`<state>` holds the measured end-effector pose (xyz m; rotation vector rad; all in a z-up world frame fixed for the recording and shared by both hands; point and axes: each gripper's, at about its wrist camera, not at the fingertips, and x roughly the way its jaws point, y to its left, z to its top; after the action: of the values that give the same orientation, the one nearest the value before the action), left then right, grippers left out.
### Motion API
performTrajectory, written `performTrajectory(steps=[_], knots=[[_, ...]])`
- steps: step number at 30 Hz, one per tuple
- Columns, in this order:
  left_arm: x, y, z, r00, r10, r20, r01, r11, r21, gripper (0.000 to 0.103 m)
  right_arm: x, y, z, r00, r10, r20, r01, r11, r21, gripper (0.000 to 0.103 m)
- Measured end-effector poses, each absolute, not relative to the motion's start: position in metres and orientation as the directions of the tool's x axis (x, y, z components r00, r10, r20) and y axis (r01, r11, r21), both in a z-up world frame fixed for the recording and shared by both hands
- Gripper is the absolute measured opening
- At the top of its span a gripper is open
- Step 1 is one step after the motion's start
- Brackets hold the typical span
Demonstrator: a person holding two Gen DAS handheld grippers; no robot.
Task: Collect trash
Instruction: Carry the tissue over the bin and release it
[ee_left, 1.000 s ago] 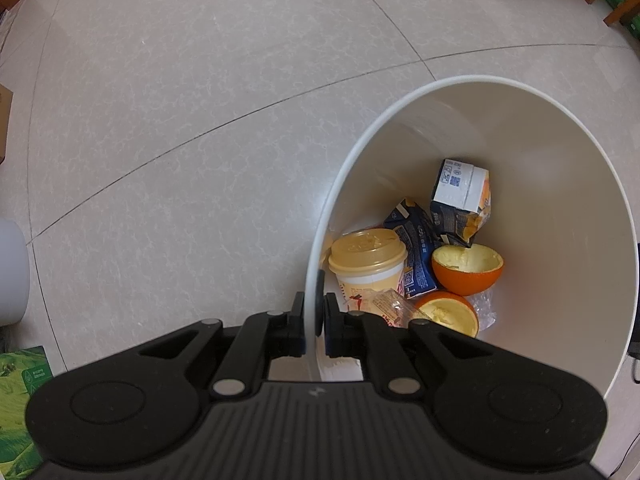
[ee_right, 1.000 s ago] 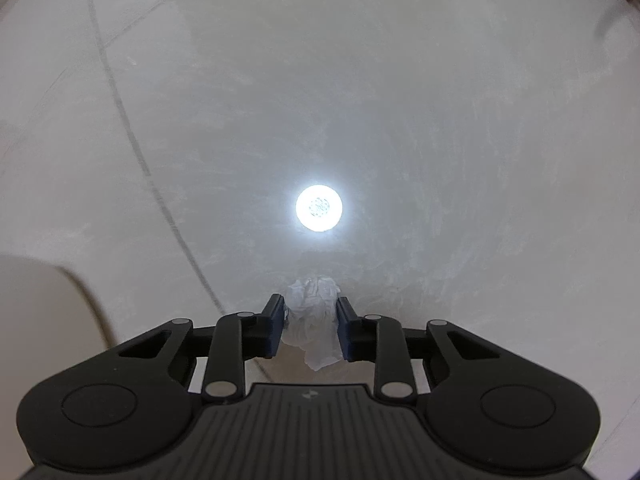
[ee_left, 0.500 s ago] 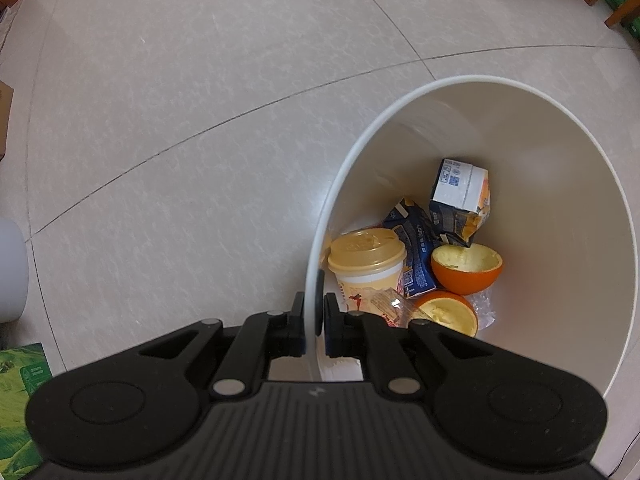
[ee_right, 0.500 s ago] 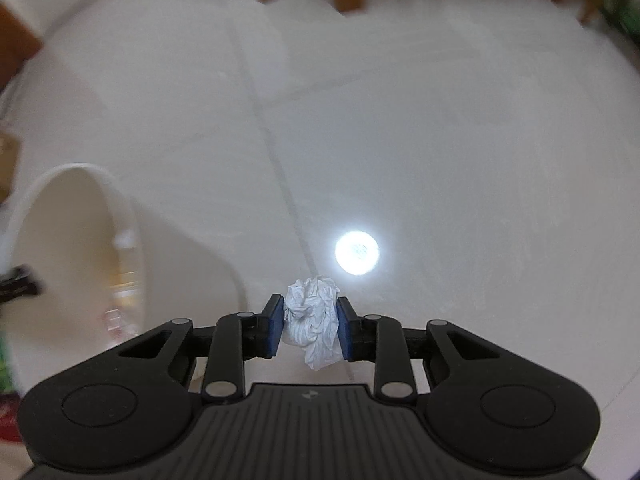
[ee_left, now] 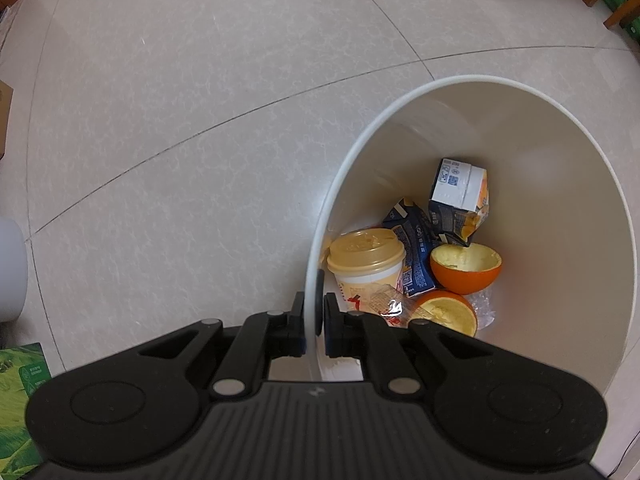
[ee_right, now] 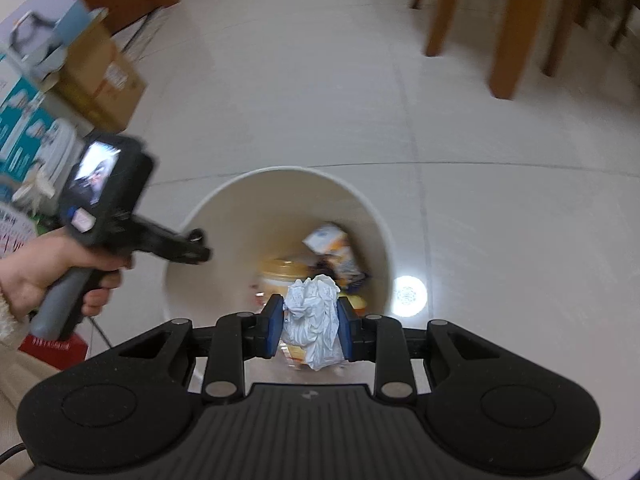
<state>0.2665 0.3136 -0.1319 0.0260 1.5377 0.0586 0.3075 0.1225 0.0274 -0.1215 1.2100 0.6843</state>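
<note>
Left wrist view: our left gripper (ee_left: 314, 320) clamps near rim of white bin (ee_left: 592, 184), jaws pinched tight on wall. Inside bin: lidded cup (ee_left: 366, 258) at 9 o'clock, orange halves (ee_left: 466, 268) center, carton (ee_left: 460, 196) at 12.

Right wrist view: our right gripper (ee_right: 310, 326) squeezes crumpled tissue (ee_right: 314, 320), poised over bin (ee_right: 188, 280) mouth. Left hand (ee_right: 52, 268) at 9 o'clock.
</note>
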Motion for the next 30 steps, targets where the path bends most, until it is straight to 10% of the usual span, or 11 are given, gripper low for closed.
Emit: performTrajectory(steps=[13,18,30], knots=[[0.266,0.313,-0.131,0.034,0.054,-0.998,-0.015,0.998,0.054,0.006,0.292,0.166,0.020,0.150,0.399,-0.905,-0.577,0.779,0.248,0.034],[0.266,0.313,-0.131,0.033,0.051,-0.998,-0.017,0.999,0.050,0.006,0.292,0.169,0.021,0.188,0.391,-0.901,-0.570,0.791,0.224,0.090],[0.266,0.313,-0.129,0.034,0.048,-0.998,-0.012,0.999,0.048,0.006,0.294,0.160,0.024,0.224,0.340,-0.913,-0.525,0.832,0.180,0.096]])
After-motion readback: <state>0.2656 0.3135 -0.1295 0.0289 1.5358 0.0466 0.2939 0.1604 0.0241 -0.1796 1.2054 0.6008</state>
